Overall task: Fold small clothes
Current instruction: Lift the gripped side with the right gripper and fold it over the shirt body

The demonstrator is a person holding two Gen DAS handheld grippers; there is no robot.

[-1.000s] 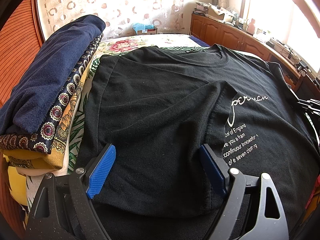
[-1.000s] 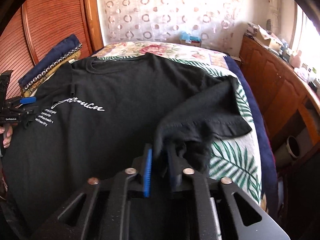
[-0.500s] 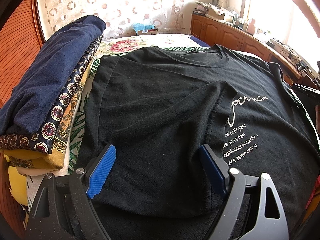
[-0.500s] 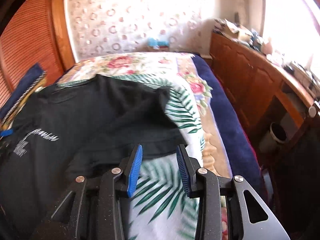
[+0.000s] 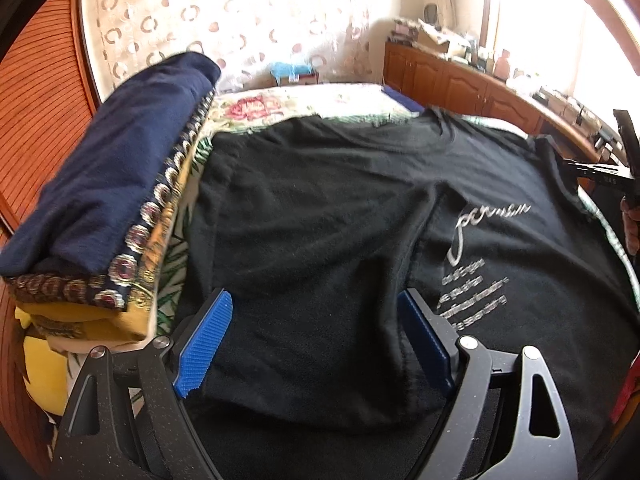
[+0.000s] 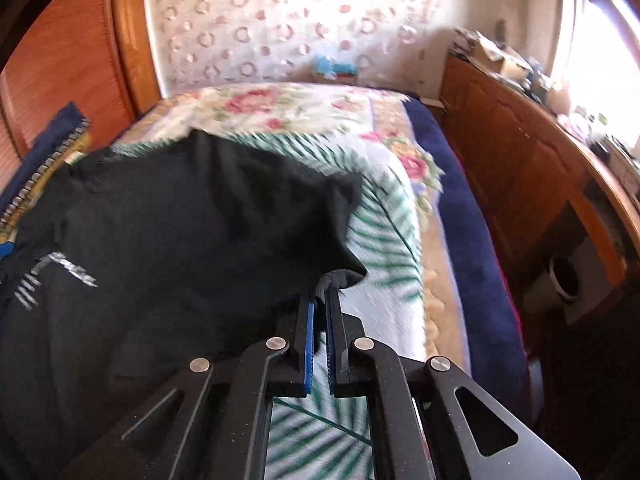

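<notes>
A black T-shirt (image 5: 320, 208) with white lettering lies spread on the bed, its left side folded inward over the chest. My left gripper (image 5: 314, 300) hovers open just above that folded part, blue pads wide apart, nothing pinched. My right gripper (image 6: 322, 292) is shut on a bunched bit of the T-shirt (image 6: 180, 240) at its right sleeve edge (image 6: 346, 276), over the leaf-print bedspread. In the left wrist view the right gripper (image 5: 600, 170) shows at the far right edge with a hand behind it.
A stack of folded clothes (image 5: 112, 184), navy on top, sits left of the shirt. The floral bedspread (image 6: 300, 108) extends beyond the collar. Wooden cabinets (image 6: 520, 168) line the right side, with a round bin (image 6: 564, 276) on the floor. A slatted wooden door (image 5: 36, 100) stands left.
My right gripper let go of the sleeve, opened, shifted right over the bedspread, then shut on the shirt's right edge. The left gripper stayed where it was, open.
</notes>
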